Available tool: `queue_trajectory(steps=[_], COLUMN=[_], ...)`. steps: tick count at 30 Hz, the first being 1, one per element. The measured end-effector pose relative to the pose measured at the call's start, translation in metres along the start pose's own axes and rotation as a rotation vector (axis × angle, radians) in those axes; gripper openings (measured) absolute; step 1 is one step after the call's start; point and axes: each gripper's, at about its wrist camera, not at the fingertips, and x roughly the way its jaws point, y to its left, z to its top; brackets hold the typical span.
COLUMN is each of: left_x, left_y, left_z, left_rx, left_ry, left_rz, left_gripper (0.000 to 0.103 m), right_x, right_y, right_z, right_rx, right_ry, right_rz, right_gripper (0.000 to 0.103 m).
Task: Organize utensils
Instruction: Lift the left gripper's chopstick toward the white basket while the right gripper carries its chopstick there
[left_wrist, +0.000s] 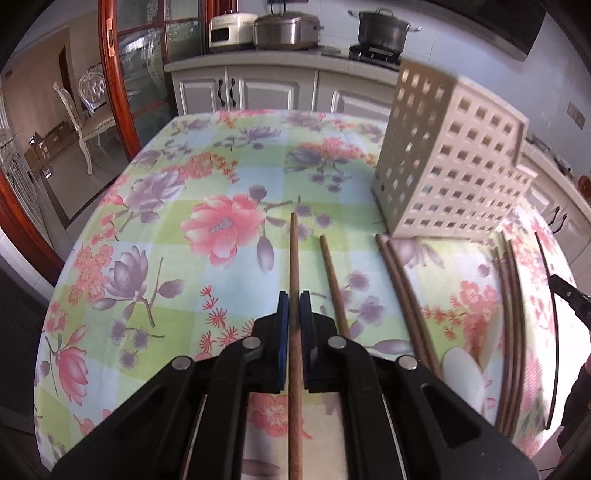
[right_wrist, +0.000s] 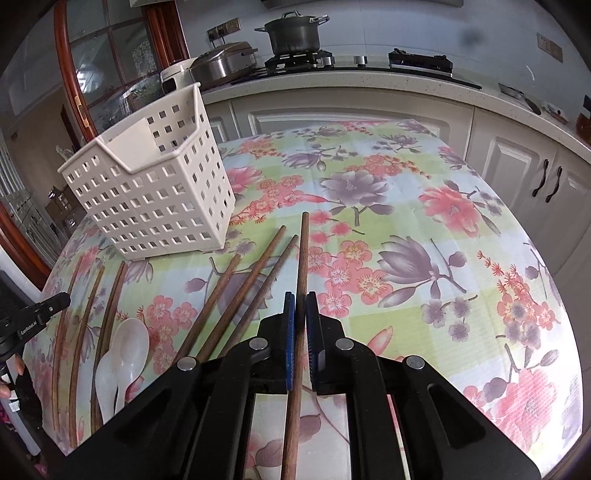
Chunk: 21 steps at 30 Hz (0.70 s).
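The only lettering that shows is small white print running along the side of the black plastic left gripper (right_wrist: 55, 301), seen at the left edge of the right wrist view; it seems to read "GenRobot.AI", though the letters are tiny and slanted. Nothing on the white countertop cooker (left_wrist: 231, 29) can be read.

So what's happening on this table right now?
A person is tidying utensils with a handheld gripper in each hand. The left gripper has its jaws shut on one wooden chopstick, and the right gripper is shut on another chopstick. More loose chopsticks and two white spoons lie on the floral tablecloth. The white perforated holder stands nearby; nothing shows inside it.
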Motion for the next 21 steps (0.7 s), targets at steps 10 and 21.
queue_trajectory(steps=[10, 21], left_x=[-0.066, -0.118], left_y=[-0.003, -0.011], left_z=[-0.005, -0.016], left_rx=[-0.020, -0.006], left_ry=[-0.163, -0.272], left_rz=[-0.036, -0.050], left_gripper=[0.006, 0.006], right_x=[-0.051, -0.098], right_y=[0.014, 0.022], right_z=[0.004, 0.004], right_rx=[-0.068, -0.116], right_ry=[-0.156, -0.261], right_rz=[0.020, 0.053], right_gripper=[0.009, 0.009])
